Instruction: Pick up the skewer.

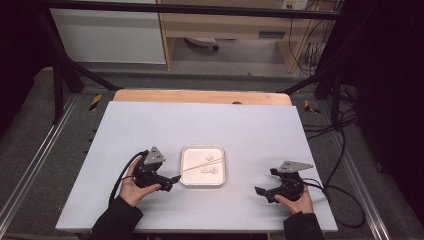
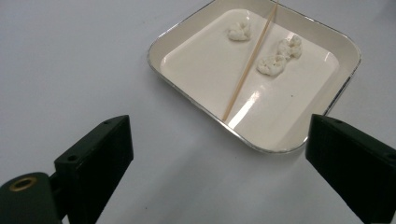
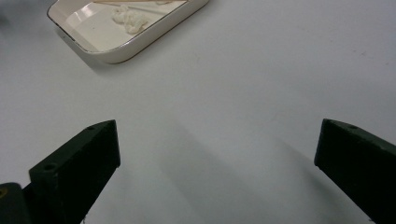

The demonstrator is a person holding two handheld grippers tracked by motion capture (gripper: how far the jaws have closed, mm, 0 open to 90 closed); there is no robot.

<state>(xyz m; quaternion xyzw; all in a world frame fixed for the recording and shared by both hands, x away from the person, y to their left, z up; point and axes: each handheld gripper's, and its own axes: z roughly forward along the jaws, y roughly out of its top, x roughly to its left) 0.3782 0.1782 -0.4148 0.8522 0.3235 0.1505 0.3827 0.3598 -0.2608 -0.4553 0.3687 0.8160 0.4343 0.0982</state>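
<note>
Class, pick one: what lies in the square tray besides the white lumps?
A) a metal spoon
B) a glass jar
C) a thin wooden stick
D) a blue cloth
C: a thin wooden stick lies slantwise across the tray, between the white lumps.

This looks like a lab or test room set up for recording, not a home. A black metal frame [image 1: 65,70] stands around a plain white tabletop [image 1: 150,125] laid over a wooden board [image 1: 200,96], with metal rails [image 1: 30,165] along the grey floor and yellow-and-black warning tape [image 1: 95,101] at the corners. Behind it, loose cables [image 1: 310,50] hang by a wooden shelf unit [image 1: 225,25], and more cables [image 1: 345,150] trail across the floor at the right.
</note>
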